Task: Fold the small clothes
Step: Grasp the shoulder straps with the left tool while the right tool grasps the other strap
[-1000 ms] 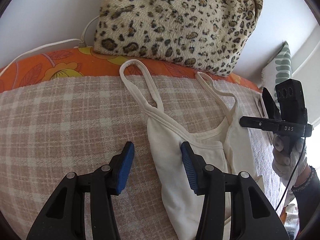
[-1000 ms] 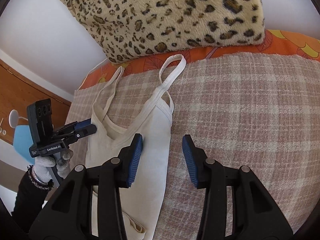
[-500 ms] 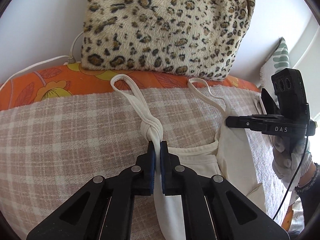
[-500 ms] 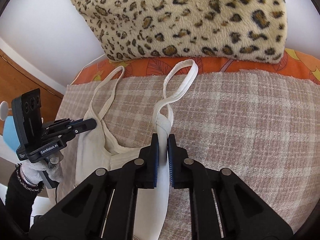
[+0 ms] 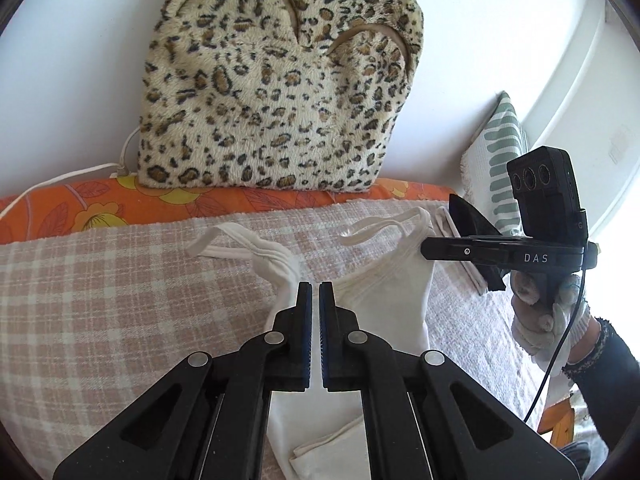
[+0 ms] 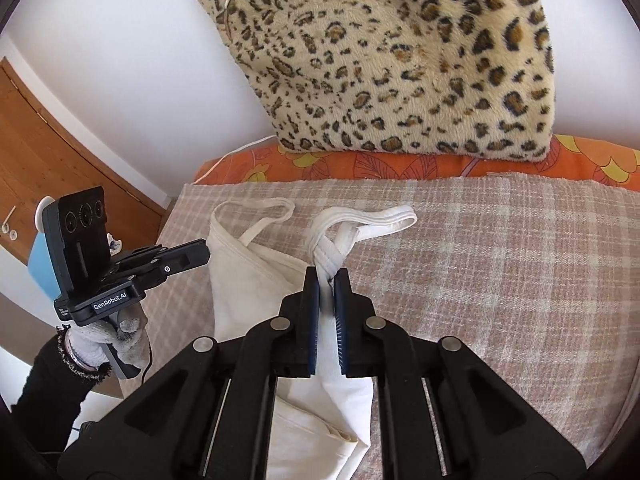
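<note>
Left gripper [image 5: 315, 286] clenched on the cream camisole [image 5: 384, 292] at the base of one shoulder strap [image 5: 240, 246], cloth bunched just past the two blue-padded fingertips and the strap lying flopped to the left on the checked blanket [image 5: 100, 300]. Right gripper [image 6: 326, 276] likewise pinched tight on the other strap base, white banding gathered between its pads and the loop of that strap [image 6: 380, 218] trailing to the far right. Garment body hanging down and back from both grips toward the near edge, lifted off the blanket at the top, with a folded hem visible low in both views. Both tools level and pointed toward the far wall, side by side; each held from below by a gloved hand [image 6: 116, 340] [image 5: 548, 320], dark sleeves behind. One camisole, two straps, two grippers. Farther out: one checked blanket over an orange floral sheet [image 6: 400, 166], one leopard-print cushion [image 5: 276, 80] propped against the white wall, one striped green pillow [image 5: 496, 160] at far right, one white cable [image 5: 72, 176] at far left, a wooden door [image 6: 48, 140] on the left.
</note>
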Demonstrator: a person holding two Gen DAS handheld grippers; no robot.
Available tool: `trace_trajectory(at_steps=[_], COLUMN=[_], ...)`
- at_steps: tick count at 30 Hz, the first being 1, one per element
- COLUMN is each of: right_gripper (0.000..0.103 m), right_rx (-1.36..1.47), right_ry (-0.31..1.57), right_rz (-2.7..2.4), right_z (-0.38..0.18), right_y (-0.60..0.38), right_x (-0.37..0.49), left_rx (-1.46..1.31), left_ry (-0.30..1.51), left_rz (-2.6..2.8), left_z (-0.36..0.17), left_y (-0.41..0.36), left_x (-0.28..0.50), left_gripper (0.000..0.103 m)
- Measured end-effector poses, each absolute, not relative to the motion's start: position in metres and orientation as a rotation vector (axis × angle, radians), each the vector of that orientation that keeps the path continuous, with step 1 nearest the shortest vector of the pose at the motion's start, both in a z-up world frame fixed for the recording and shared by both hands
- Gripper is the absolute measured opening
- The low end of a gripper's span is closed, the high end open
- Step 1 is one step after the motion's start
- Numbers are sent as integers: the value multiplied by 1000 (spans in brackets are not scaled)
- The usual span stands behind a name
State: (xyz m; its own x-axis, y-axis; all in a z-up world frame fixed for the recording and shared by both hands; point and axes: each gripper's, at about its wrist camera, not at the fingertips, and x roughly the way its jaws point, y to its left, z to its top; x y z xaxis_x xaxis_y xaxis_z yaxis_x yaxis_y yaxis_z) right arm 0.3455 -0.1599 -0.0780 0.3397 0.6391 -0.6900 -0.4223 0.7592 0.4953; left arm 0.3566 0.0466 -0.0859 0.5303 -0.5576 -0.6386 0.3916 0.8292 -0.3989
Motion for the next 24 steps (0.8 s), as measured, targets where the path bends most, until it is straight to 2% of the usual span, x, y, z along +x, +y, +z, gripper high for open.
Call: trace_trajectory(at_steps=[7,9,11,12,13,14,15,22,24], right_gripper=[8,8,10,16,30,38,44,44,44], right_rx=[179,164,167,192,216,230,235,351,344], right_ry=[1036,1061,1083,1102,1123,1134,1135,1153,1154], right_rz=[671,633,617,624,628,622,612,630,630], right_z=[-60,-67,-79,-86,-94,-102,-109,-149,-155], right_y=[-161,-161,-165,-167,-169,-171,-172,-184,-180], right_x=[319,321,326,331,336,342,347,390,399], left_rx=[-223,-222,-285,-315,-335,-353,-364,-463,-476], left_ry=[859,873,899,920,954,985,1001,1052,1020], left_rz=[-534,-475,-463,-467,-472,-477,-477,-461,-469], left_z=[-88,-94,-104,-110,-118,-125,-132,-172,-175], left_y=[50,59,71,76,79,80,81,85,84], left_x=[345,350,360,366,373,379,384,418,423], left_gripper=[1,5,22,27,43,52,52,52,52])
